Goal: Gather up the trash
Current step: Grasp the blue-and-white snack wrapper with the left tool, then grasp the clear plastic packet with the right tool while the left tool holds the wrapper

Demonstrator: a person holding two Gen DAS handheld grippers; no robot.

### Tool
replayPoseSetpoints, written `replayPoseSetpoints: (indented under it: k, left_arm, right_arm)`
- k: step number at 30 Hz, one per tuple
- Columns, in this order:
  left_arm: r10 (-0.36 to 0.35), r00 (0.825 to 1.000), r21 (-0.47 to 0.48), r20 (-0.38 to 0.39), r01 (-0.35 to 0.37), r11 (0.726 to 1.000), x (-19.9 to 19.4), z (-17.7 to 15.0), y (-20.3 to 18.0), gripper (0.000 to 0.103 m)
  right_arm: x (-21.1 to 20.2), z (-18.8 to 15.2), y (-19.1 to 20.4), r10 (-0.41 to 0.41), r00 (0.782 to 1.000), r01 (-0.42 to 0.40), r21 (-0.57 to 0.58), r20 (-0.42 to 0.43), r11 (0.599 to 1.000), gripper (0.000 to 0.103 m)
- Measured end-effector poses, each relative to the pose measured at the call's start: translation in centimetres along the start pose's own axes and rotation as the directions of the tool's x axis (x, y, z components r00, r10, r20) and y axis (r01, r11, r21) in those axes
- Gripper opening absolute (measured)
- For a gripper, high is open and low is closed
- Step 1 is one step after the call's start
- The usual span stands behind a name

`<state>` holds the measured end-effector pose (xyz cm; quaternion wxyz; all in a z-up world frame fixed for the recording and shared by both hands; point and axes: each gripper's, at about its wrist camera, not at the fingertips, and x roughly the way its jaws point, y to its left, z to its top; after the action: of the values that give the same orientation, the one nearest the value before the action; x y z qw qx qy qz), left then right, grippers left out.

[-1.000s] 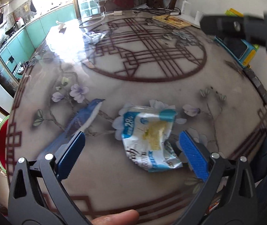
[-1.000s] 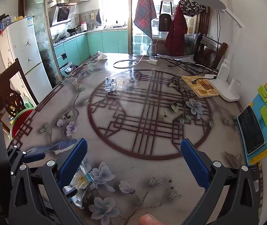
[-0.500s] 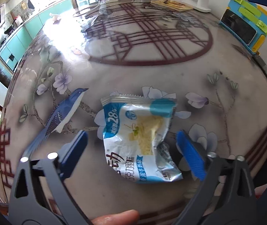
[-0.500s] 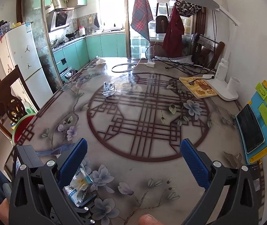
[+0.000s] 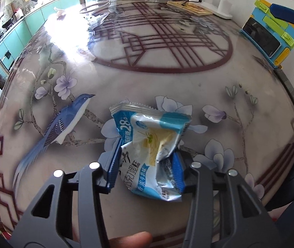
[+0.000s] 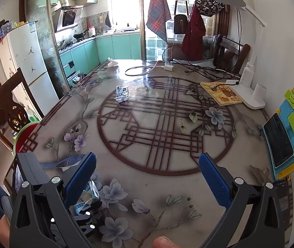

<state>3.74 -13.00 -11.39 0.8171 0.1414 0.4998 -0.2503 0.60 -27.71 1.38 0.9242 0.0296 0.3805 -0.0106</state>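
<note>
Jaws of the left gripper (image 5: 145, 161) have just been closing and now pinch the crumpled snack wrapper (image 5: 150, 142) lying on the surface (image 5: 167, 86); the thin foil could slip free on lifting. Right gripper (image 6: 147, 175) jaws stand apart, empty.

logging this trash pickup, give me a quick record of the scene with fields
surface: glossy table printed with flowers, a bird and a lattice circle
left gripper: jaws have just been closing, pads now pinch the crumpled blue and white snack wrapper
right gripper: open, nothing between its jaws, above the table
other trash: small crumpled wrapper farther along the table
far end: cables, white tissue
right edge: lamp base, book, blue toy with a phone
</note>
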Motion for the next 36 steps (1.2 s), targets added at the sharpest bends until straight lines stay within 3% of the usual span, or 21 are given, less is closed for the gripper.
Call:
replayPoseSetpoints:
  k: [1, 2, 3, 10, 20, 29, 36]
  left_arm:
    - [-0.005, 1.0, -0.002, -0.001, 0.005, 1.0, -0.1, 0.1, 0.1, 0.037]
    - [-0.008, 1.0, -0.004, 0.003, 0.008, 1.0, -0.3, 0.1, 0.2, 0.024]
    - [-0.008, 1.0, -0.005, 0.005, 0.008, 1.0, -0.5, 0.2, 0.2, 0.021]
    - [-0.023, 1.0, -0.017, 0.017, 0.024, 1.0, -1.6, 0.5, 1.4, 0.013]
    - [0.023, 0.993, -0.022, 0.113, -0.021, 1.0, -6.9, 2.2, 5.3, 0.012]
    - [0.107, 0.97, -0.077, 0.219, -0.092, 0.993, -10.7, 5.4, 12.2, 0.012]
    - [0.069, 0.965, -0.193, 0.252, -0.019, 0.981, -11.3, 5.0, 16.1, 0.012]
  right_arm:
    - [0.1, -0.1, 0.1, -0.002, 1.0, 0.002, -0.003, -0.002, 1.0, 0.097]
    - [0.3, -0.1, 0.2, -0.007, 1.0, 0.007, -0.008, -0.005, 1.0, 0.097]
    - [0.4, -0.2, 0.3, -0.008, 1.0, 0.008, -0.011, -0.006, 1.0, 0.097]
    - [1.4, -0.4, 0.8, -0.027, 1.0, 0.027, -0.031, -0.01, 0.999, 0.097]
    - [3.4, 2.3, 2.6, -0.044, 0.999, 0.043, -0.094, -0.006, 0.995, 0.097]
    - [9.0, 5.9, 6.2, -0.045, 0.999, 0.04, -0.175, -0.027, 0.984, 0.097]
    - [16.7, 10.0, 8.1, -0.021, 0.997, 0.008, -0.188, -0.068, 0.982, 0.097]
